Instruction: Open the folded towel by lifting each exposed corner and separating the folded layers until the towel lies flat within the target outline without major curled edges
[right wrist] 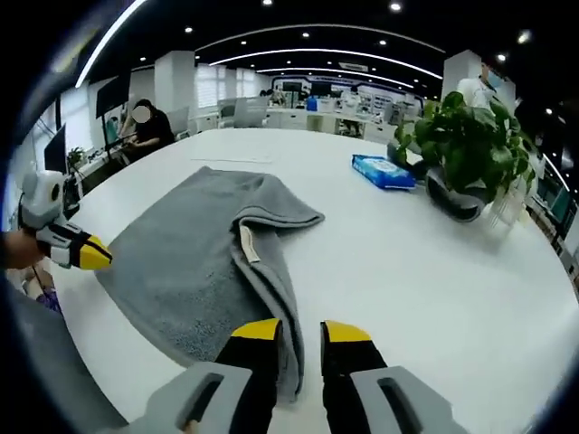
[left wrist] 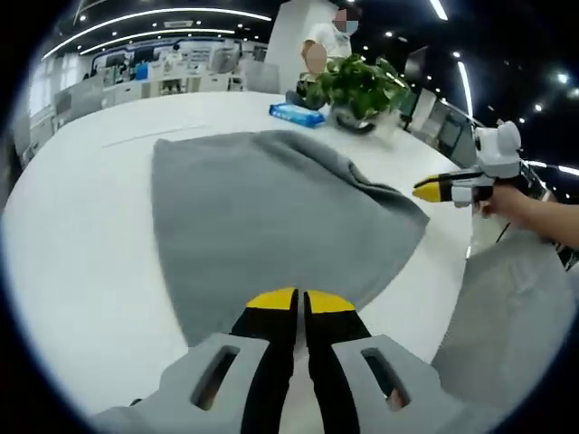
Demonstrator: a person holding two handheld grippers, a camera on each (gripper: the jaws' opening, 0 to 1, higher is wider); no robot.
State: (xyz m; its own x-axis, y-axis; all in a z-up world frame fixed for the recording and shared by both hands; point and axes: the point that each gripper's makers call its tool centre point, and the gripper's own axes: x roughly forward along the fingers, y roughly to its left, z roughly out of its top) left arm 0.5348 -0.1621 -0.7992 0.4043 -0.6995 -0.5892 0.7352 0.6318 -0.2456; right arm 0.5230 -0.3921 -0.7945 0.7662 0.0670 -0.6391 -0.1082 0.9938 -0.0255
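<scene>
Where two grippers meet: one towel (left wrist: 271, 226), one plant (right wrist: 470, 149).

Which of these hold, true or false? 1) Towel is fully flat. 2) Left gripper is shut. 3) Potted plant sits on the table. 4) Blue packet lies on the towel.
1) False: the grey towel has one layer folded over along its edge.
2) True: the left gripper has its jaws together at the towel's near edge.
3) True: the potted plant stands on the white table.
4) False: the blue packet lies on bare table near the plant.
</scene>
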